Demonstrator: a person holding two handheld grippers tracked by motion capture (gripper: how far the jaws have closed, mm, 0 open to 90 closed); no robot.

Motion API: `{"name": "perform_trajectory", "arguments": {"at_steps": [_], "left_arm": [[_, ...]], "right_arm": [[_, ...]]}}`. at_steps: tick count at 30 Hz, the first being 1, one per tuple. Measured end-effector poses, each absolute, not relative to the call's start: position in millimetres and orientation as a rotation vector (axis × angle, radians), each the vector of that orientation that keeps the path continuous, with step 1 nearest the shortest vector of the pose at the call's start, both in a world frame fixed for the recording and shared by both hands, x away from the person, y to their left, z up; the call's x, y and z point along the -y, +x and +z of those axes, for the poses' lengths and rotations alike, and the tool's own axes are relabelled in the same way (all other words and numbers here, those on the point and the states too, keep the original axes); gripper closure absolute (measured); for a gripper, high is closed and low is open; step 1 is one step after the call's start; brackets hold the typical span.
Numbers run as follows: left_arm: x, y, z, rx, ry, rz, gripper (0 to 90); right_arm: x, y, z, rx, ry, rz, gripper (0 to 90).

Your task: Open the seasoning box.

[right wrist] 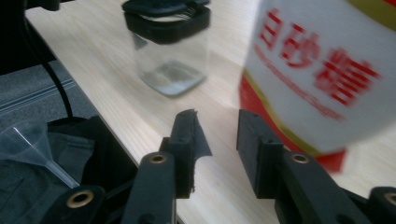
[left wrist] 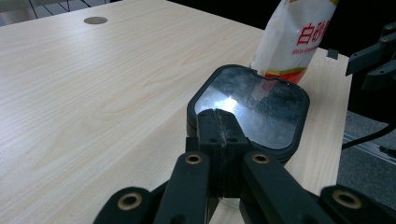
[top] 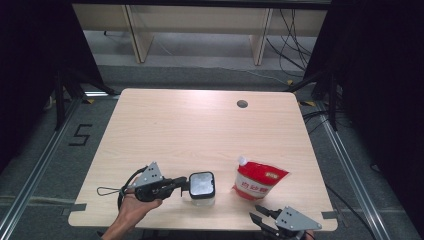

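Jar (top: 202,188) and pouch (top: 258,180) — one of each — are what I count on my table (top: 200,130), plus two grippers. My jar is a clear, square container with rounded corners, a black rim and a glossy dark lid (left wrist: 254,109) that catches the light; it stands upright near the front edge. The left gripper (top: 183,185) has its jaws narrow, pinched together on the near edge of that lid. Just to the jar's right, apart from it, the white and red pouch leans with its spout toward the back. Red Chinese characters run across its front, and in the left gripper view I can read "White" in small print below them. My right gripper (top: 264,214) sits at the table's front edge below the pouch, jaws parted and holding nothing. A clear funnel (right wrist: 28,142) shows off the table in the right gripper view.
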State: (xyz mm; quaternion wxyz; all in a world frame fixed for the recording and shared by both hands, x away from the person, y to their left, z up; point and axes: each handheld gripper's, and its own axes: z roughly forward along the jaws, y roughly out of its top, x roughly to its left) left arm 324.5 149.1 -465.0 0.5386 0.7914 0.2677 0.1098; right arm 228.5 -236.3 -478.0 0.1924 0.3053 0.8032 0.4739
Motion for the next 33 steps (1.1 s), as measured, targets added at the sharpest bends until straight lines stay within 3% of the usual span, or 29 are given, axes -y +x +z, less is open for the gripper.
{"name": "perform_trajectory", "arguments": {"at_steps": [20, 33], "left_arm": [[-150, 325, -468, -0.639, 1.851, 0.234, 89.4], [-152, 325, -470, -0.644, 1.838, 0.227, 89.4]], "right_arm": [[172, 265, -472, -2.286, 0.707, 1.428, 85.2], [152, 282, -469, -2.301, 0.689, 1.43, 87.7]]}}
